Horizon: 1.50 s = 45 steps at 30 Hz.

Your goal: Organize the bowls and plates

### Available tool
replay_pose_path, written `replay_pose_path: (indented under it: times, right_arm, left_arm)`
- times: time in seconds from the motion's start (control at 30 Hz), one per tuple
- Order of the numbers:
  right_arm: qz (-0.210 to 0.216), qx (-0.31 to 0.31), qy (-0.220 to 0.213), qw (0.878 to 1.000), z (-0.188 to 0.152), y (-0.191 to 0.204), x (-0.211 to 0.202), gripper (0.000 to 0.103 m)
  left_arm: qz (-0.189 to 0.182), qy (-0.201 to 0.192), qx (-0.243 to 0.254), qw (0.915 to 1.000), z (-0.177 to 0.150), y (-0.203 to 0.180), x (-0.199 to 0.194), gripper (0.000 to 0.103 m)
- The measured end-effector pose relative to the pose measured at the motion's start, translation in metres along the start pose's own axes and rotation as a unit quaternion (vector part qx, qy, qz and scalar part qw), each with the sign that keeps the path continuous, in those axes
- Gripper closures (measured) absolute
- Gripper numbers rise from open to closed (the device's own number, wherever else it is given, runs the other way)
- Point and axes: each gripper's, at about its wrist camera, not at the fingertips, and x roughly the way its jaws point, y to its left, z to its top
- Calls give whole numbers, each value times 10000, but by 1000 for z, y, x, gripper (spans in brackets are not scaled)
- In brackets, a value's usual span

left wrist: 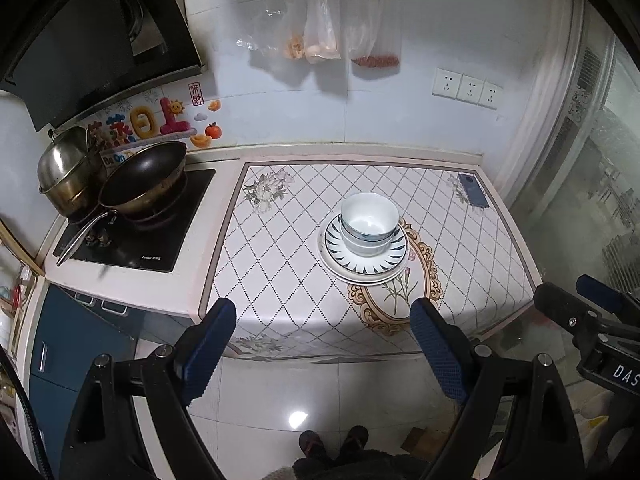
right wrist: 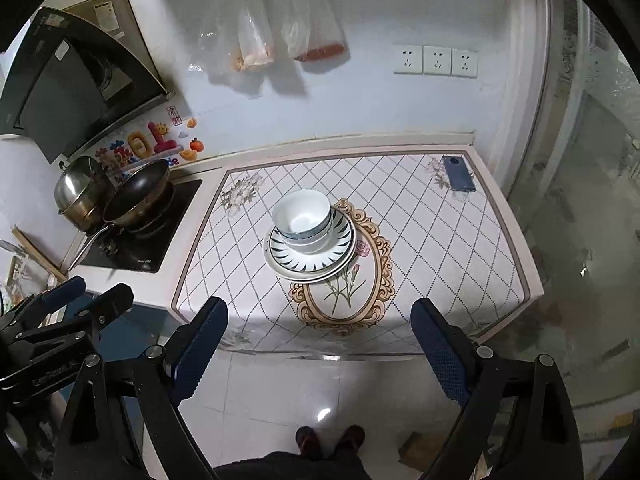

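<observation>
White bowls (left wrist: 369,224) (right wrist: 305,220) sit nested on stacked plates (left wrist: 374,266) (right wrist: 298,266); the top plate has a dark leaf-pattern rim. The stack stands mid-counter on a patterned mat (left wrist: 280,260) (right wrist: 420,240). My left gripper (left wrist: 322,324) is open and empty, held back over the floor in front of the counter's edge. My right gripper (right wrist: 320,324) is open and empty, also held back from the counter. Each gripper shows at the edge of the other's view: the right one (left wrist: 596,316) and the left one (right wrist: 80,300).
A stove (left wrist: 132,236) with a dark wok (left wrist: 144,178) and a steel pot (left wrist: 66,176) stands at the left. A blue phone (left wrist: 474,190) (right wrist: 459,173) lies at the counter's far right corner. Plastic bags (left wrist: 332,20) hang on the wall. A glass door (left wrist: 592,200) is at the right.
</observation>
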Motion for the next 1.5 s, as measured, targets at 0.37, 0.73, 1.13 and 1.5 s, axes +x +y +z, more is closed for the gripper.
replay_pose_path:
  times: [0.37,0.73,1.13,1.5]
  right_arm:
    - [-48,-67,-137,9999,-5,11,-10,8]
    - [-64,-61,-220,9997,-4,14,-15,8]
    - [-59,-45,-235,9997,-3,12,-16,8]
    - [-73,-27,-215,9997,-5,12,-14,8]
  left_arm:
    - [-14,-62,-16,10000,-6,6,-6,14]
    - [-51,-112,10,9999,-5,6,-11,14]
    - [-68,-109,11,9999,-4,7,-10,14]
    - [-112,-106,-20,9999,-3,9,-10,14]
